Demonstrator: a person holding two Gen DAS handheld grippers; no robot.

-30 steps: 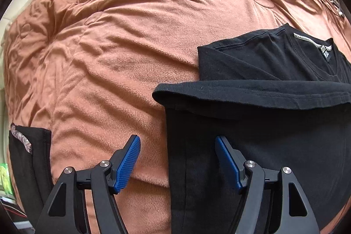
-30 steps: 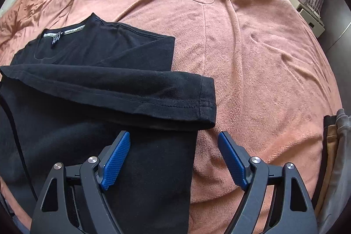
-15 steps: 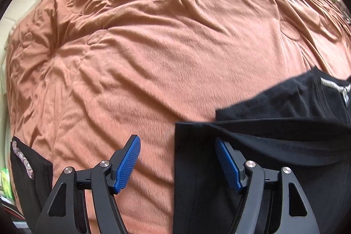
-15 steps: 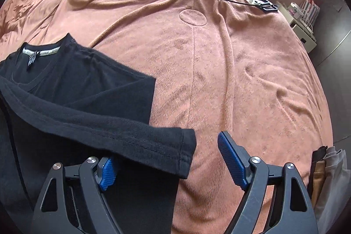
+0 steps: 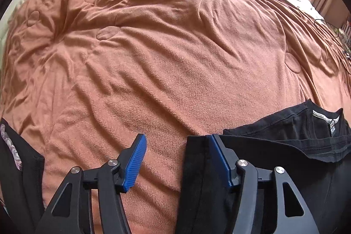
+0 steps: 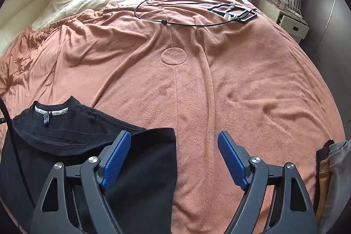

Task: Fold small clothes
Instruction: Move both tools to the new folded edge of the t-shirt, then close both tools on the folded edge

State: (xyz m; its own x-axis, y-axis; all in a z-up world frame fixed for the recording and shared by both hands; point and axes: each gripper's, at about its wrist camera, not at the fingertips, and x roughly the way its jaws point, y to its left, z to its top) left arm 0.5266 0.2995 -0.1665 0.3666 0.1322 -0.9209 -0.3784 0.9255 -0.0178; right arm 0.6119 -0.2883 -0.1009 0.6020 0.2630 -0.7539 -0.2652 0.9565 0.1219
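Note:
A black t-shirt (image 5: 285, 146) lies partly folded on the rust-brown blanket (image 5: 175, 58), collar label facing up. In the left wrist view my left gripper (image 5: 178, 159) straddles the shirt's left edge. Its jaws are closing, the cloth lies against the right pad (image 5: 220, 157), and the left pad stands apart over bare blanket. In the right wrist view the black t-shirt (image 6: 151, 168) reaches in from the left. My right gripper (image 6: 174, 159) stands open across the shirt's right edge, with its left pad over the cloth and its right pad over blanket.
A folded dark garment (image 5: 22, 168) lies at the bed's left edge. A stack of folded clothes (image 6: 329, 170) sits at the right edge. A black cable and frame (image 6: 232, 11) rest on the far blanket. A white nightstand (image 6: 289, 21) stands beyond.
Both grippers have drawn back toward the near side of the shirt, so it sits lower in both views. Each now spans a side edge. The left jaws have narrowed a little.

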